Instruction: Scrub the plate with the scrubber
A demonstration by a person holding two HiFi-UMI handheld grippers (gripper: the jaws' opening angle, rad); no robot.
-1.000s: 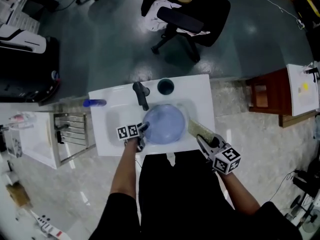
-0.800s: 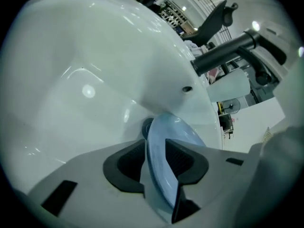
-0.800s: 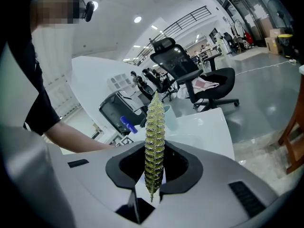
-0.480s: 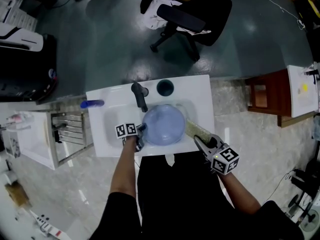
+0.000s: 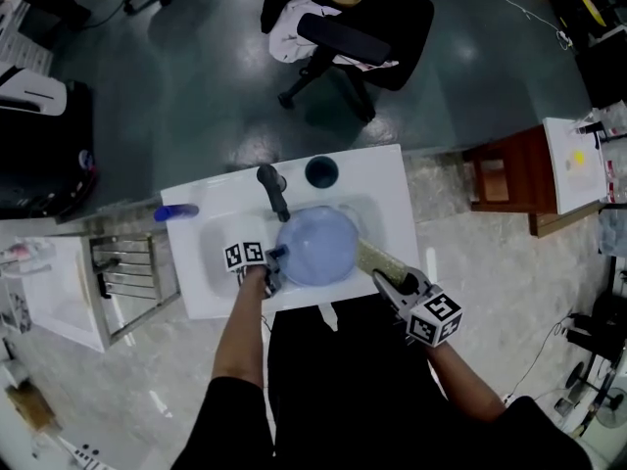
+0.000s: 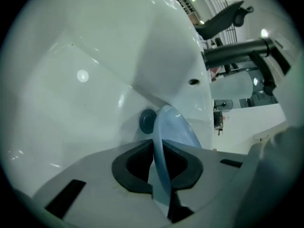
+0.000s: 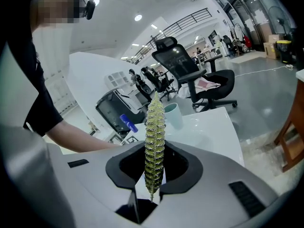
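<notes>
A pale blue plate (image 5: 315, 245) lies in the white sink basin (image 5: 392, 189). My left gripper (image 5: 275, 258) is at the plate's left rim; its jaws have just been closing, and they are shut on the rim. The left gripper view shows the plate (image 6: 161, 151) edge-on between the dark pads of the left gripper (image 6: 159, 167). My right gripper (image 5: 390, 280) hovers at the sink's front right, shut on a yellow-green scrubber (image 5: 377, 259). The scrubber (image 7: 155, 141) stands upright between the right gripper's (image 7: 154, 175) jaws. It is just short of the plate's right rim.
A black faucet (image 5: 273, 191) rises behind the plate, with a teal cup (image 5: 321, 171) to its right and a blue bottle (image 5: 176, 211) at the sink's left. The drain (image 6: 147, 121) lies beyond the plate. An office chair (image 5: 353, 27) stands behind the sink and a metal rack (image 5: 132, 267) to its left.
The right gripper has shifted a little left toward the sink with the scrubber. The left gripper stays at the plate's left rim.
</notes>
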